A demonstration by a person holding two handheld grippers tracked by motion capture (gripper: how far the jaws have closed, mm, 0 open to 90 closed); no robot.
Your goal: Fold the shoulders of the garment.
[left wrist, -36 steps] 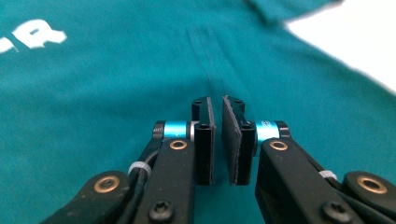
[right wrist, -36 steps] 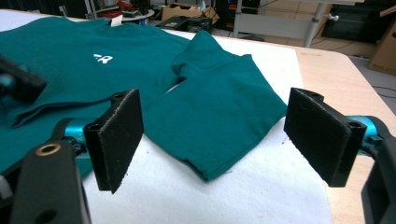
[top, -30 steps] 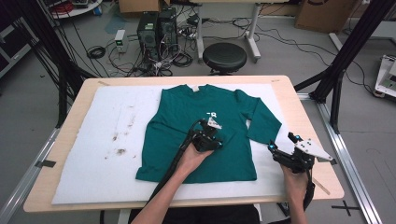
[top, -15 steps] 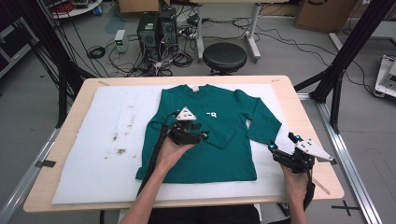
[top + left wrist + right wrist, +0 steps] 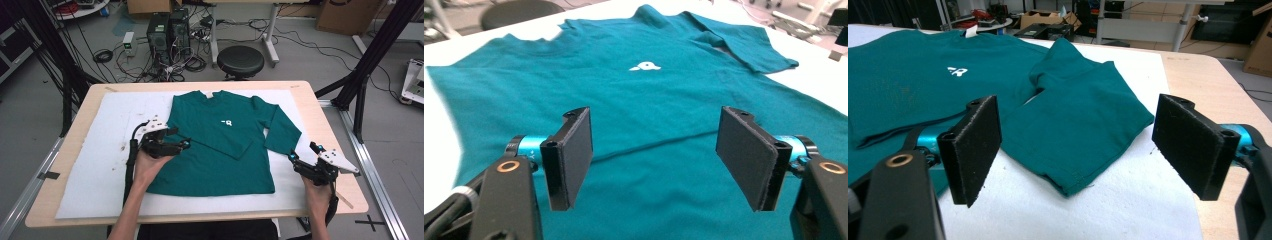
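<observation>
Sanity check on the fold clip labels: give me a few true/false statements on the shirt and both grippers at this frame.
1. The green shirt lies on a white mat. True.
2. The left gripper is clamped on the shirt. False: its jaws have just been opening and stand apart over the fabric, with nothing between them.
3. The left sleeve is folded across the shirt's body. True.
4. The right gripper holds the right sleeve. False: its jaws are open, short of the sleeve's cuff.
5. The shirt's small white logo faces up. True.
</observation>
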